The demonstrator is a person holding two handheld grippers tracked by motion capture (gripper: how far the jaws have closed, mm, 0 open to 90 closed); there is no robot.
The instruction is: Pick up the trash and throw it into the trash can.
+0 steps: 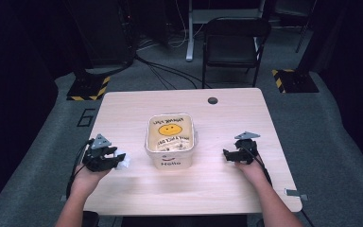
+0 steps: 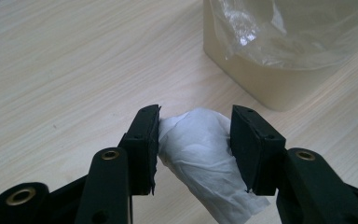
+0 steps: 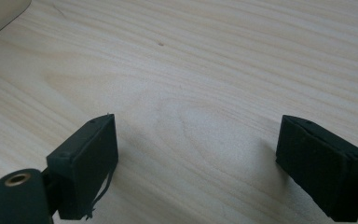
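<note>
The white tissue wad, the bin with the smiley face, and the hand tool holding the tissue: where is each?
tissue wad (image 2: 196,144), left gripper view, its crumpled middle.
bin (image 1: 171,162), high view, front wall by "Hello".
left gripper (image 1: 119,159), high view, between its fingertips.

Left claw (image 2: 195,140) clamped; right claw (image 3: 198,158) spread wide.

The right gripper (image 3: 196,163) is held low over bare desk (image 3: 205,70), jaws wide; possibly the bin's (image 3: 0,14) corner is glimpsed top left.
</note>
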